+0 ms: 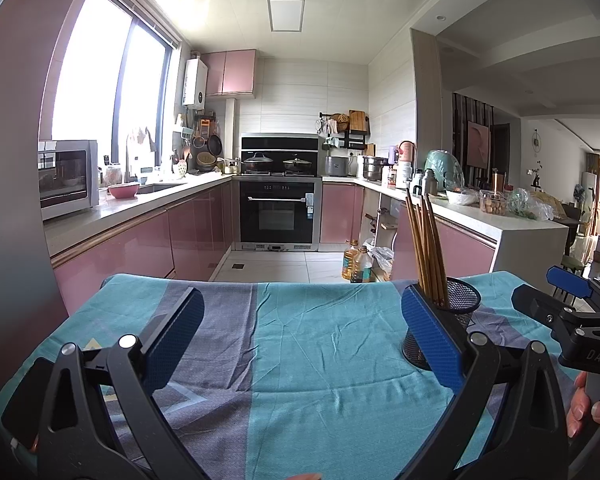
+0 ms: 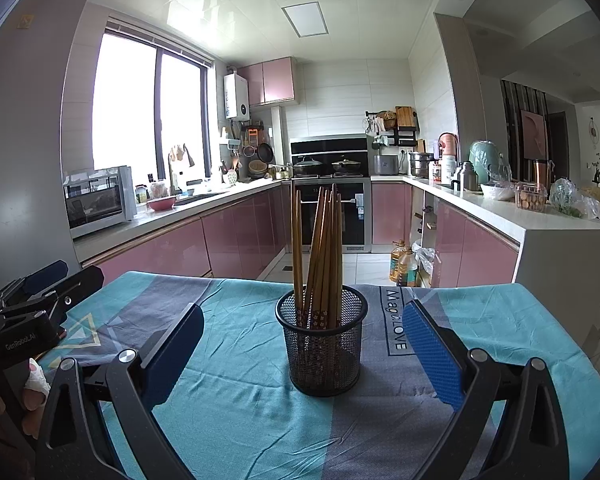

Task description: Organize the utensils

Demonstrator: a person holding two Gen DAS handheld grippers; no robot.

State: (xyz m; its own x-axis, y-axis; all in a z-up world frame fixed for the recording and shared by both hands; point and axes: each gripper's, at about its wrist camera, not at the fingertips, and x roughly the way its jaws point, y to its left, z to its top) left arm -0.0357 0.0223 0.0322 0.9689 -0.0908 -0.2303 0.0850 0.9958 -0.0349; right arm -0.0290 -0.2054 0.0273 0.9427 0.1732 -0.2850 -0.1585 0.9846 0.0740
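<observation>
Black wire-mesh cylindrical holder (image 2: 322,346) stands upright on the desk, on the teal and grey-blue patterned cloth (image 2: 236,412). It contains a bundle of brown wooden chopsticks (image 2: 320,248), all standing on end and leaning at slight angles against the rim; their lower ends bear a small floral print. No chopsticks lie loose on the cloth in either view.

Right gripper (image 2: 302,350): fingers spread wide, blue-padded, empty. The holder sits between them in the right wrist view, nearer the far ends of the fingers, touching neither.

Left gripper (image 1: 300,344): fingers spread wide, empty, over bare cloth. In the left wrist view the holder (image 1: 458,312) appears just behind the right-hand finger, partly hidden by it; whether they touch cannot be told.

Each gripper is visible at the edge of the other's view, with the person's hand (image 1: 592,408) on the right gripper's handle.

The cloth carries the printed words "Magic LOVE" near the right finger. Background: kitchen with pink cabinets (image 2: 236,240), built-in black oven (image 1: 277,216) and a window (image 1: 100,76).
</observation>
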